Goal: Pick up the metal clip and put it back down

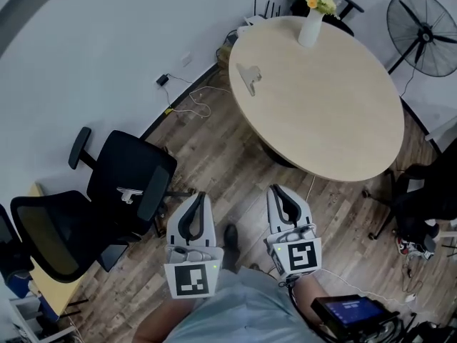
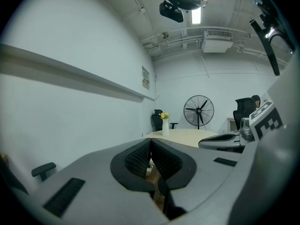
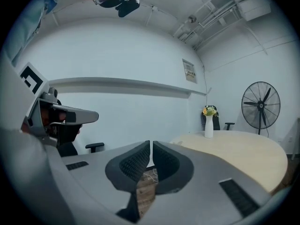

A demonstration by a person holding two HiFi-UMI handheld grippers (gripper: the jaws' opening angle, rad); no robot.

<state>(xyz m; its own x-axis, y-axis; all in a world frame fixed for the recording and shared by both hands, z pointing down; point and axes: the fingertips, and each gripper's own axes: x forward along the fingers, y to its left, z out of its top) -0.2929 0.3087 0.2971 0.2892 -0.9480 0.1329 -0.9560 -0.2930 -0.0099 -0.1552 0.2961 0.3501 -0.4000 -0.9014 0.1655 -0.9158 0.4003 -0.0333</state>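
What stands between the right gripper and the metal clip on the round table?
Nothing visible does. Between the shut right gripper and the metal clip lie only wooden floor and bare round table; the vase and office chair stand aside.

- Too small for any detail in the head view: metal clip (image 1: 249, 77) on the worktop (image 1: 335, 113).
- Cut off by that view's right edge: fan (image 1: 423, 33) and a dark chair (image 1: 428, 199).
- Unreadable at this size: lit screen (image 1: 351, 310) at lower right; wall notice (image 2: 146, 77) in the left gripper view.
- Mostly hidden under its own top: worktop's base.
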